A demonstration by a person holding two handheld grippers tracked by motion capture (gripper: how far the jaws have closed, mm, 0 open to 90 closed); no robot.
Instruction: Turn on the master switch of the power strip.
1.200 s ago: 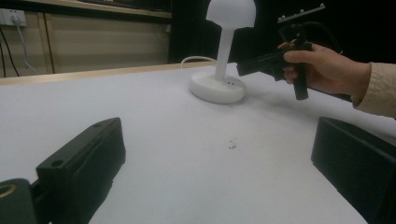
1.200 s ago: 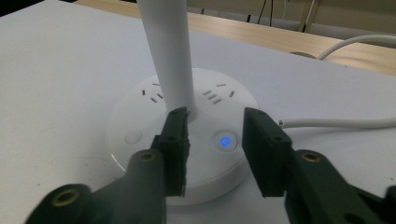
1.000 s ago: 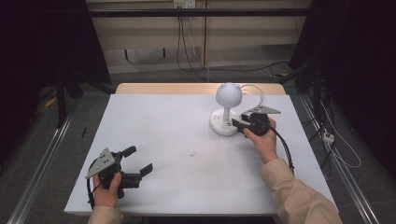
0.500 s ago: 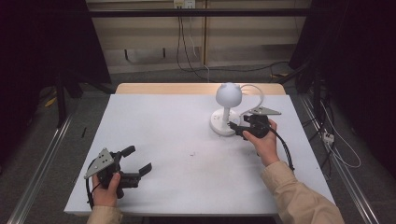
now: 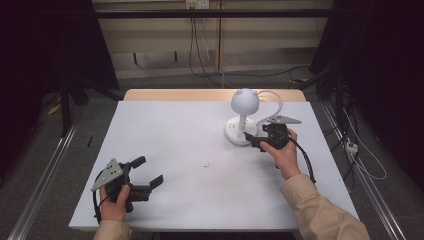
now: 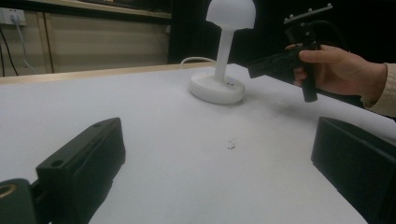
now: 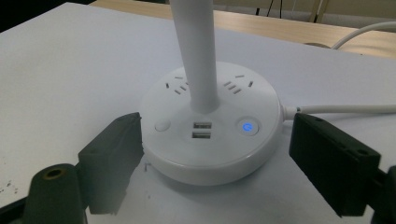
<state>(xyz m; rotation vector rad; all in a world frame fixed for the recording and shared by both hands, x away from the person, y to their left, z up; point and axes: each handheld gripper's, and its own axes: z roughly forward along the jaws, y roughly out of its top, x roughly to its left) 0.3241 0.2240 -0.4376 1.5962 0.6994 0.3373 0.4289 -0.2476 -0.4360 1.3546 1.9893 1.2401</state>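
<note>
I am looking at the lamp [image 5: 243, 118], which is standing upright toward the far right of the table [image 5: 180, 145], its round base [image 7: 212, 130] flat on the white top and its dome head [image 6: 231, 13] sitting on a thin stem [image 7: 195, 56]. On the base I am seeing a button glowing blue [image 7: 247, 127], a plain white button [image 7: 162, 125], two USB ports [image 7: 201, 130] and socket slots at the back. A white cord [image 7: 345, 109] is running off the base to one side. My right gripper [image 7: 212, 161] is sitting at the near side of the base with its jaws spread wide, one on each flank of the base and just beside it; I cannot tell whether either jaw is touching it, and they are clamping nothing. In the high view my right hand [image 5: 280, 152] is holding that gripper level at the base. My left gripper [image 5: 147, 172] is resting well apart, near the table's near left corner, jaws wide apart and holding nothing, in my left hand [image 5: 116, 200]. A small speck [image 6: 230, 145] is lying on the table between the two.
</note>
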